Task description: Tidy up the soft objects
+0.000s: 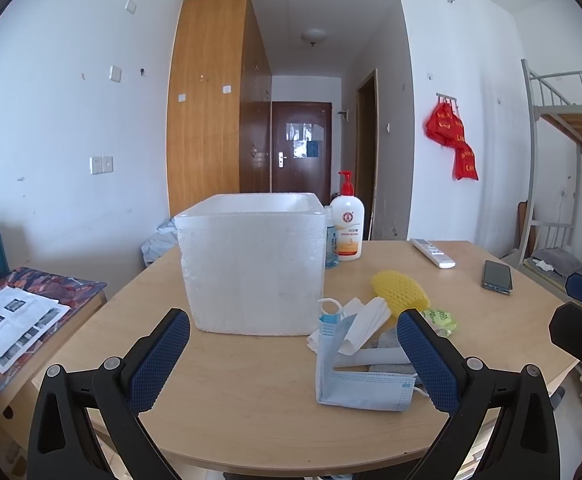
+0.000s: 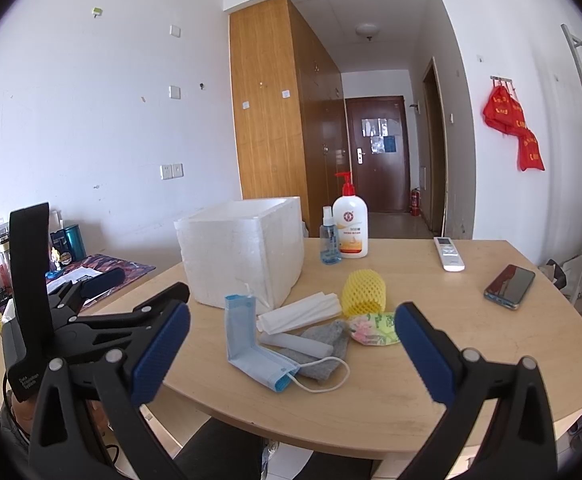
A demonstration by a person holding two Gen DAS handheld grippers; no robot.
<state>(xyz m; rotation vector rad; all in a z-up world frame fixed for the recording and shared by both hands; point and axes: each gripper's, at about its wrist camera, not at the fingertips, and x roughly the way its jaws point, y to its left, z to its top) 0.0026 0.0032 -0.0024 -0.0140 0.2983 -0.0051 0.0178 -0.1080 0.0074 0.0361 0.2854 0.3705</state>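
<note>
A white foam box (image 1: 251, 264) stands on the round wooden table (image 1: 251, 400); it also shows in the right wrist view (image 2: 243, 248). To its right lies a pile of soft things: a folded blue face mask (image 1: 355, 376) (image 2: 251, 352), white tissues (image 1: 367, 324) (image 2: 299, 314), a yellow foam net (image 1: 401, 290) (image 2: 363, 292), a grey sock (image 2: 323, 348) and a green packet (image 1: 443, 320) (image 2: 371, 328). My left gripper (image 1: 291, 360) is open and empty, in front of the box and the mask. My right gripper (image 2: 291, 356) is open and empty, with the pile between its fingers' lines.
A lotion pump bottle (image 2: 349, 224), a small spray bottle (image 2: 330, 242), a white remote (image 2: 449, 254) and a phone (image 2: 509, 286) lie on the table's far and right parts. A side table with papers (image 1: 15, 320) stands at left. A bunk bed (image 1: 563, 120) is at right.
</note>
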